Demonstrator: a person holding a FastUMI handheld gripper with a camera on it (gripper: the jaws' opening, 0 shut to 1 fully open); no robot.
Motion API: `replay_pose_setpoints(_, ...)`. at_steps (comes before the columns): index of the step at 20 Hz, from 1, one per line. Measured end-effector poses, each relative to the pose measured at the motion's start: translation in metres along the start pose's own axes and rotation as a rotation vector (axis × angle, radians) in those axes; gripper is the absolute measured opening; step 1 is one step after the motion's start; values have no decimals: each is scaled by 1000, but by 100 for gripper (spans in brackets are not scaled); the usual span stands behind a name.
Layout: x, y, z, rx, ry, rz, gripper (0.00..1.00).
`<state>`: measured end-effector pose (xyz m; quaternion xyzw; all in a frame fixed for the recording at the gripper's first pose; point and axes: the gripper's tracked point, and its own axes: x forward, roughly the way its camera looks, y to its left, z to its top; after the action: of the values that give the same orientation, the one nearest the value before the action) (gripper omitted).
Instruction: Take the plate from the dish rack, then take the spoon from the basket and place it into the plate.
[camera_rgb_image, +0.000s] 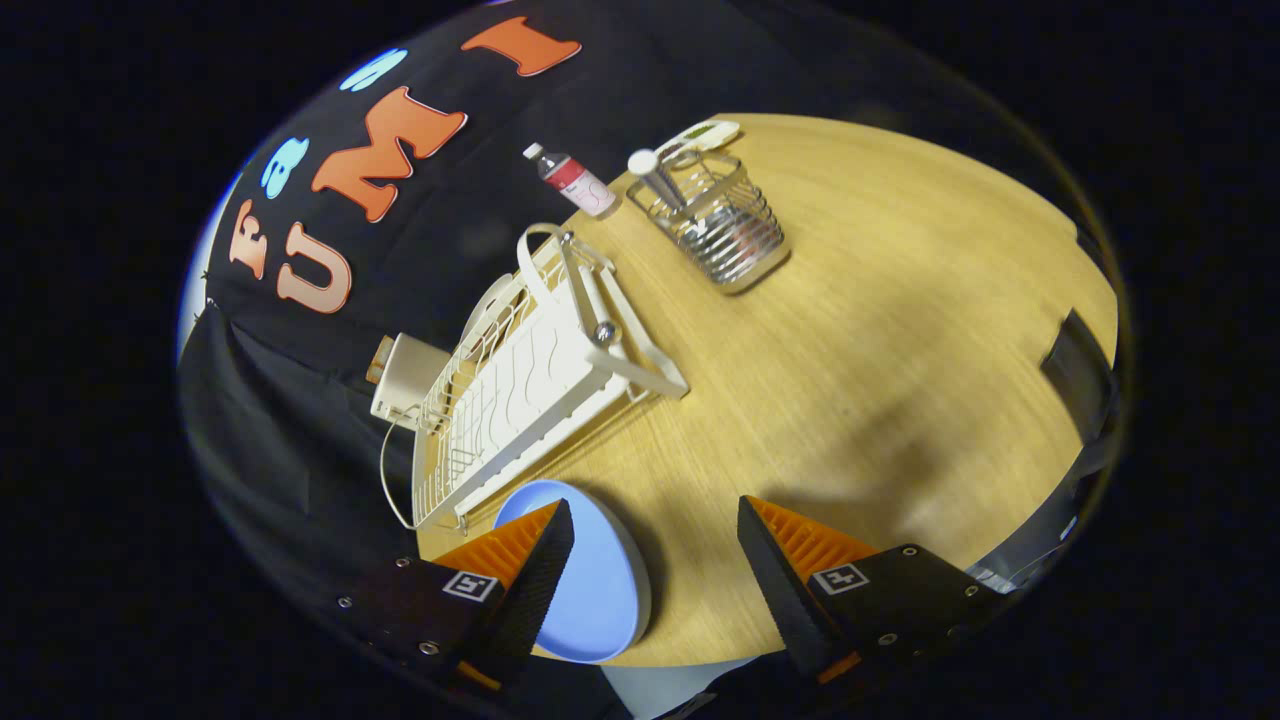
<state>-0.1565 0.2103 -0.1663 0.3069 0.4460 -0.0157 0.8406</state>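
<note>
— Where is the plate (598, 590)?
— The blue plate lies flat on the wooden surface (880, 330), just beside the near end of the white dish rack (530, 385). One finger of the gripper (655, 560) is over its edge. The other finger is off to the side, over bare wood.
— Is the gripper holding it?
— No. The fingers are spread wide, with nothing between them.
— And the spoon (662, 185)?
— It stands in the wire basket (718, 222), far beyond the fingers, past the rack. A small bottle (572, 180) lies near the basket.
</note>
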Motion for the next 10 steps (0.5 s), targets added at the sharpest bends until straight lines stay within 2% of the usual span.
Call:
replay_pose_setpoints(4, -16, -22, 76, -152, -201, -115, 98)
replay_pose_setpoints(10, -12, -10, 145, -387, -387, -133, 97)
